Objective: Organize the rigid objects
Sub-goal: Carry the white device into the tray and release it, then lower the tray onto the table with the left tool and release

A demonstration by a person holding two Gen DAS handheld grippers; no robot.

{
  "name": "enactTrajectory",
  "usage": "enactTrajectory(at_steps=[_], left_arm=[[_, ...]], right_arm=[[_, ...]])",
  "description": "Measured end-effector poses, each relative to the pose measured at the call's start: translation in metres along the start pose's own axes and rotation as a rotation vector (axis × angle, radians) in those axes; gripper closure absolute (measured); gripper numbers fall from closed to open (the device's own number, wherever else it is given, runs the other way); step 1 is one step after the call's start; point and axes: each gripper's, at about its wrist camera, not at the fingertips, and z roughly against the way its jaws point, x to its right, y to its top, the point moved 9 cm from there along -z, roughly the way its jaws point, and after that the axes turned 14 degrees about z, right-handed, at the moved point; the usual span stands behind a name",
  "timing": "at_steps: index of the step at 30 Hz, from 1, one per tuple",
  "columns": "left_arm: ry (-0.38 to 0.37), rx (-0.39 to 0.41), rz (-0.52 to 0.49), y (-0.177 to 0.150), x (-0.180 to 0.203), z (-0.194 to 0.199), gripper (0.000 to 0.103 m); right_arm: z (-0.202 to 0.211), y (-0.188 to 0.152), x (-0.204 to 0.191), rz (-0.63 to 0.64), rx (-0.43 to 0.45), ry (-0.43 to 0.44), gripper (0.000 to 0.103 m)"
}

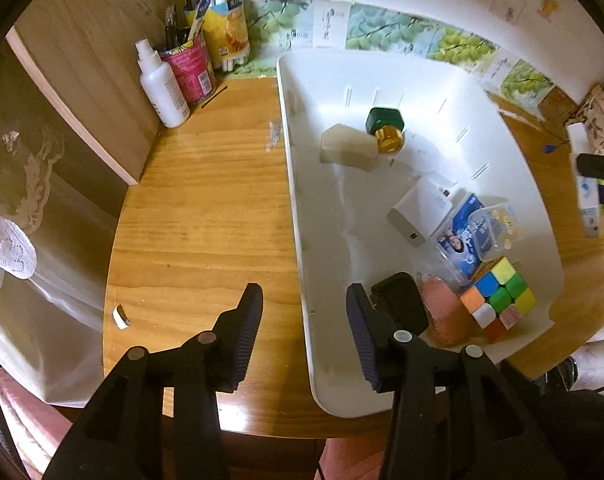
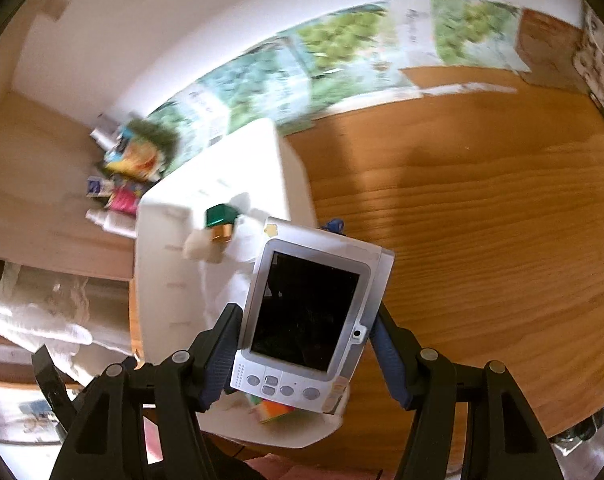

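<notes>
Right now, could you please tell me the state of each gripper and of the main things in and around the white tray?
left gripper: open, holding nothing, above the tray's edge.
right gripper: shut on the silver handheld device, lifted clear of the table.
white tray: on the wooden table, partly filled.
puzzle cube: inside the tray, scrambled.
white charger: lying in the tray.
green-capped bottle: lying on its side in the tray.

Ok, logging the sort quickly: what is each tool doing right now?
Left tool: open, holding nothing, above the tray rim.
Right tool: closed on the silver device.
</notes>
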Motion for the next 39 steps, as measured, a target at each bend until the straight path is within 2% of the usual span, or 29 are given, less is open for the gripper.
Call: enactTrajectory(at_steps=[4,9,13,16,20,22,28,34,39], left_arm=[[-0.047,0.058,0.025,0.003,-0.005,0.008,0.049],[-0.074,0.127,0.082,0.003,-0.013,0.019,0.049],[-0.105,0.176,0.124,0.003,-0.016,0.031,0.041],[-0.114,0.214,0.123,0.002,-0.014,0.040,0.041],[-0.123,0.234,0.119,0.000,-0.004,0.049,0.040],[-0.117,0.251,0.111,0.000,0.003,0.055,0.040],[-0.088,0.316,0.081,0.002,0.038,0.068,0.034],[-0.030,0.400,0.099,0.000,0.093,0.080,0.028],[-0.001,0.456,0.094,-0.003,0.142,0.088,0.027]], right_arm=[[-0.003,-0.008,-0.023,0.055,0.017,-0.012,0.039],[-0.014,-0.018,-0.045,0.117,0.022,-0.023,0.039],[-0.023,-0.024,-0.060,0.152,0.025,-0.015,0.039],[-0.028,-0.027,-0.064,0.164,0.034,-0.009,0.039],[-0.022,-0.026,-0.067,0.166,0.075,0.045,0.038],[-0.018,-0.024,-0.065,0.170,0.093,0.038,0.034],[0.004,-0.024,-0.045,0.219,0.187,-0.024,0.023],[0.043,-0.036,0.000,0.239,0.284,-0.072,0.022],[0.078,-0.047,0.048,0.222,0.338,-0.110,0.020]])
